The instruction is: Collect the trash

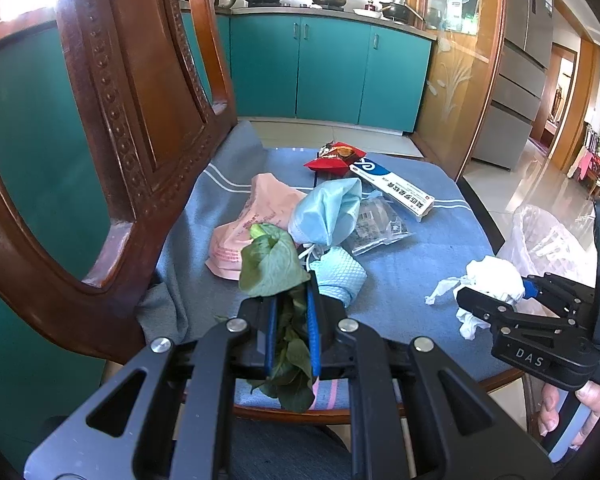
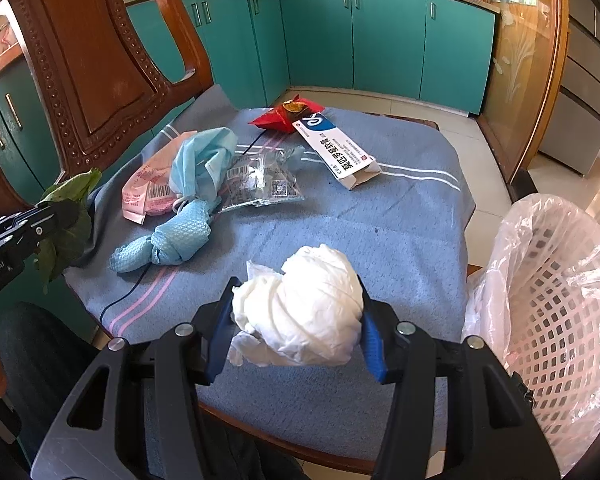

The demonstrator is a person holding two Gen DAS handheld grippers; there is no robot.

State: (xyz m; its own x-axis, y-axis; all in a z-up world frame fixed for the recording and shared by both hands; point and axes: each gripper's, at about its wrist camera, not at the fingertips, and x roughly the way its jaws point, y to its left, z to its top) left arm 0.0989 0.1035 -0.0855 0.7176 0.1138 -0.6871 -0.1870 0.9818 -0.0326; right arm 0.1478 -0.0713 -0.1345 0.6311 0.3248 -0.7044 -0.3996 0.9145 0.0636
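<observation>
Left gripper (image 1: 292,320) is clamped tight on a bunch of green leaves (image 1: 272,264), held above the blue cloth (image 2: 340,220). Right gripper (image 2: 296,332) squeezes a crumpled white tissue wad (image 2: 304,312) (quite a handful), just beside the lined white basket (image 2: 556,312).

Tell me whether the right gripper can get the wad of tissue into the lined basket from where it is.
Probably yes. The right gripper is shut on the tissue wad, and the lined basket stands open-topped just beside it, off the blue cloth. Nothing lies between them.
</observation>
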